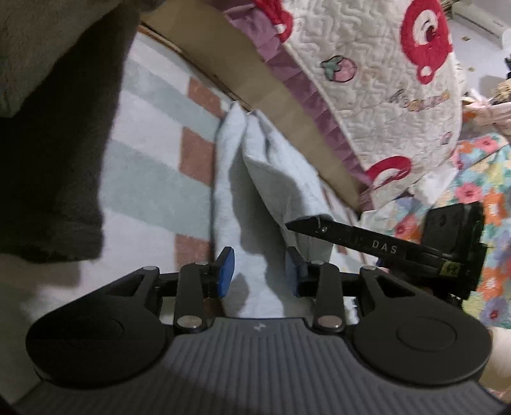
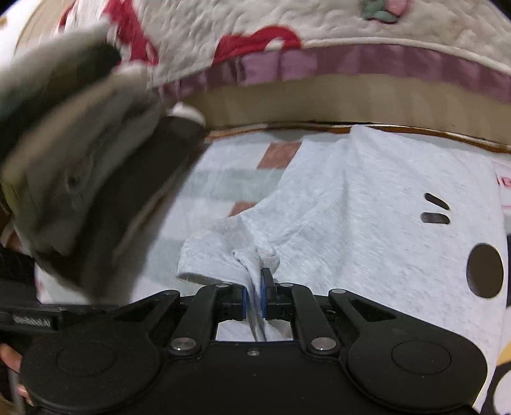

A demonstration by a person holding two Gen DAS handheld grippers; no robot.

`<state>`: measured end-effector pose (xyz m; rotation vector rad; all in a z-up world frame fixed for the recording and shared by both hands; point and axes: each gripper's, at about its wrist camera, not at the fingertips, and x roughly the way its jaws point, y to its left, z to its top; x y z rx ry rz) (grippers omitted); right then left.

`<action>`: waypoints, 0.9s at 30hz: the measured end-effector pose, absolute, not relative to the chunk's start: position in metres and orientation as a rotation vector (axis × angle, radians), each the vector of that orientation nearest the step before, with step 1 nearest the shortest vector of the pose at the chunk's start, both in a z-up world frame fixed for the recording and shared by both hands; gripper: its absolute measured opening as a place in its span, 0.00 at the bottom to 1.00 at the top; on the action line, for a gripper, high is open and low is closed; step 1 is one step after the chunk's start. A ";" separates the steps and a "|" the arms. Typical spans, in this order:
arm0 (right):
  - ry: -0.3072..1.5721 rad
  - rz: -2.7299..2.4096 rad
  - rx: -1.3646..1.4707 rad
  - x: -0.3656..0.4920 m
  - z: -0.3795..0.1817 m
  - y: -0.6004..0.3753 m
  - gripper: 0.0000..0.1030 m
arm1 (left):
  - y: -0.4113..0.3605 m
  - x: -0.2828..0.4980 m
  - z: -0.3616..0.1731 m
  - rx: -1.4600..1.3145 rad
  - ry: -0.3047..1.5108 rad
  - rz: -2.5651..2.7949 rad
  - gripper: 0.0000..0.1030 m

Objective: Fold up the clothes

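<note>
While the pale grey T-shirt [image 2: 383, 223] lies on the striped rug [image 2: 223, 185] beside the bed, a quilted bedspread [image 2: 319, 25] with red prints hangs at 12 o'clock. At 9 o'clock a dark grey garment [image 1: 48, 159] blocks the left wrist view. Right gripper [image 2: 254, 297] is clamped on a bunched sleeve fold; left gripper [image 1: 260, 271] stands apart around the cloth.
</note>
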<state>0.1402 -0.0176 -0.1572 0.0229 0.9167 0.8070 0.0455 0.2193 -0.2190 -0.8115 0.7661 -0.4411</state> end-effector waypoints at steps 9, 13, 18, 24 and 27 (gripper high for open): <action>0.865 0.974 -0.296 0.090 -0.102 -0.014 0.10 | 0.228 0.039 -0.221 -0.949 0.726 -0.499 0.36; 0.954 0.999 -0.363 0.067 -0.141 -0.004 0.10 | 0.229 0.043 -0.232 -1.055 0.749 -0.537 0.41; 0.928 0.960 -0.381 0.066 -0.162 0.001 0.11 | 0.212 0.051 -0.239 -0.953 0.835 -0.500 0.48; 1.012 1.070 -0.393 0.070 -0.157 0.004 0.34 | 0.203 0.054 -0.244 -0.907 0.859 -0.501 0.52; 1.037 1.109 -0.246 0.102 -0.127 -0.019 0.34 | 0.201 0.053 -0.241 -0.879 0.842 -0.495 0.52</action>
